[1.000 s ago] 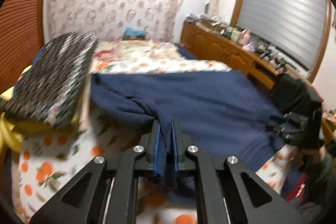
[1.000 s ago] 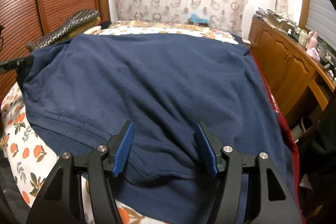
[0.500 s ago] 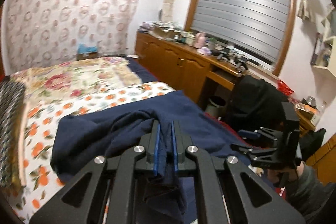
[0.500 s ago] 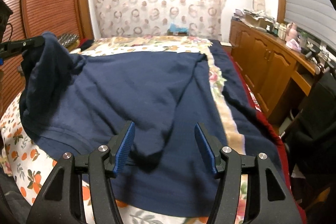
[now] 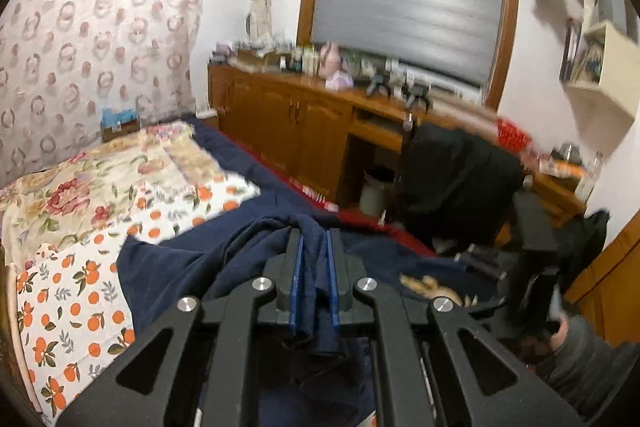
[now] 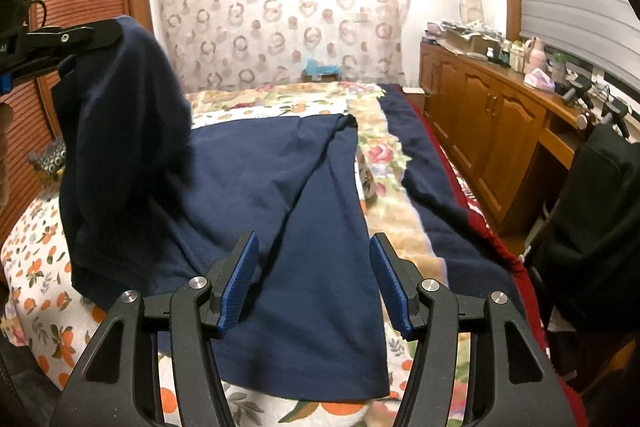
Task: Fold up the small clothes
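While the left gripper (image 5: pixel 313 279) is pinched on a raised fold of the navy garment (image 6: pixel 280 195), spread over the bed (image 6: pixel 44 267), the right gripper (image 6: pixel 314 279) is held spread above it, empty. Soft, limp cloth; hems are best gripped.

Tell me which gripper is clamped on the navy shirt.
The left gripper: its blue pads pinch the navy shirt. The right gripper hangs open above it.

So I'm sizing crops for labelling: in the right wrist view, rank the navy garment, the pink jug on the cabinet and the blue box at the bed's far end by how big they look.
1. navy garment, by far the largest
2. blue box
3. pink jug

The last two look alike in size; both are far off, so I would not rank them firmly.
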Action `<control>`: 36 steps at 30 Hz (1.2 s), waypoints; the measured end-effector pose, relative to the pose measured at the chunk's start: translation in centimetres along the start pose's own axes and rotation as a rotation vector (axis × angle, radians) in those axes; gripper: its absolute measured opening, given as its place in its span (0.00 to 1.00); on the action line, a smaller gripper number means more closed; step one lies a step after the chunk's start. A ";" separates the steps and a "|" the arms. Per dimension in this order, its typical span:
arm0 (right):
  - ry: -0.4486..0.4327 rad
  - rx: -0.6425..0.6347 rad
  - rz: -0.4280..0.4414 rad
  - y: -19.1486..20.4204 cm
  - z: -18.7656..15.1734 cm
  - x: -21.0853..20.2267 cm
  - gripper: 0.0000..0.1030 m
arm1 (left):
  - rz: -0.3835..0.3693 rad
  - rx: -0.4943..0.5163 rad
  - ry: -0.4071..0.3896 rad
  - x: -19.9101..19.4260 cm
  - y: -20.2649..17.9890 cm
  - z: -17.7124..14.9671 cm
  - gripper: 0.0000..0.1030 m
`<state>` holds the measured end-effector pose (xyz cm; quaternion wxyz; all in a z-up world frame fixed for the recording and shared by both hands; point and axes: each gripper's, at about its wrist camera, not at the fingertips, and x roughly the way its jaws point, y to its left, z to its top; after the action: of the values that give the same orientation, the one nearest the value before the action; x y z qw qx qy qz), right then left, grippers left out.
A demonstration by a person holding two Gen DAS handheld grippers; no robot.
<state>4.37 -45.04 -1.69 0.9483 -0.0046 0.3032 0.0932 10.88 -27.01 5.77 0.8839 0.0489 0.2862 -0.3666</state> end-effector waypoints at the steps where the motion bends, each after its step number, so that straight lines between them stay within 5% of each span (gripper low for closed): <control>1: 0.001 0.003 0.000 -0.1 0.0 0.0 0.57 | 0.003 0.000 0.030 0.7 0.1 -0.4 0.09; 4: 0.006 0.006 0.001 -0.3 0.0 0.1 0.57 | -0.007 0.002 0.080 1.5 0.3 -1.4 0.12; 6: 0.009 0.004 -0.003 -0.3 0.0 0.2 0.57 | 0.003 0.010 0.086 1.3 0.4 -1.9 0.22; 8: 0.010 0.005 -0.005 -0.3 0.0 0.3 0.57 | 0.000 0.005 0.077 0.7 0.6 -2.2 0.43; 13: 0.002 0.001 -0.008 -0.1 0.5 0.5 0.57 | 0.023 -0.012 0.055 -0.8 1.8 -2.8 0.50; 36: -0.025 -0.158 0.100 8.3 6.3 3.5 0.57 | 0.264 -0.170 0.064 -6.9 11.2 -10.7 0.51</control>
<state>9.34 -35.90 1.81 0.9429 -0.0631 0.2828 0.1641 9.50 -11.41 -0.79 0.9157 0.0227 0.3356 -0.2200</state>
